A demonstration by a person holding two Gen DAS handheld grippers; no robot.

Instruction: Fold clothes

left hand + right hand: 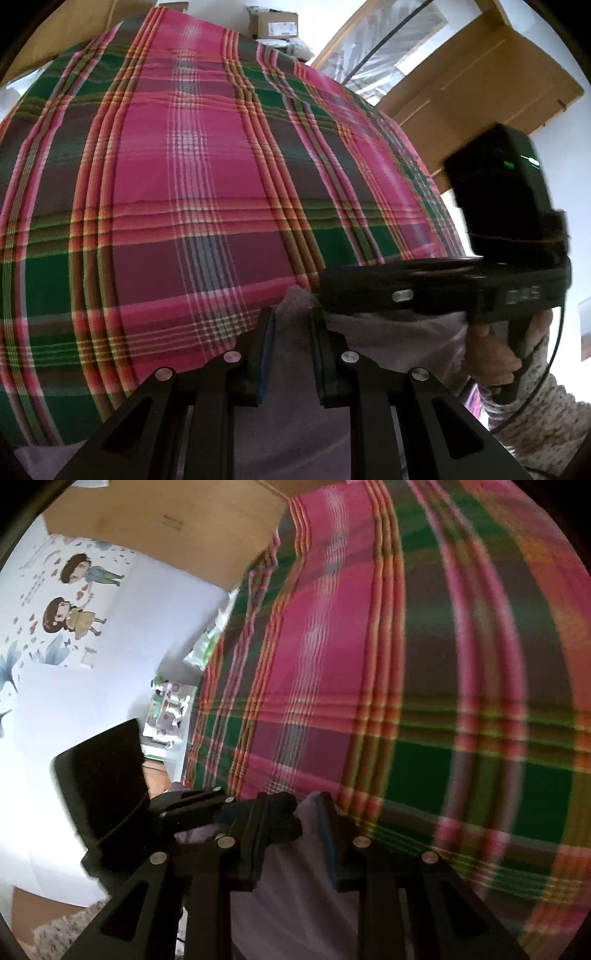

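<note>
**Both tongs pinch the lilac garment over the plaid cloth**

Left wrist view: the left tongs (291,325) clamp a fold of lilac garment (295,424) at lower centre, lifting it off the plaid cloth (184,184); the right tongs (325,291) grip beside them.

Right wrist view: the right tongs (295,812) likewise clench the garment at lower centre, probably to keep one edge taut.

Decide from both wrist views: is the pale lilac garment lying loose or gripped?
Gripped. The lilac garment is bunched between the narrowed jaws of the left gripper and the right gripper, over the plaid cloth.
</note>
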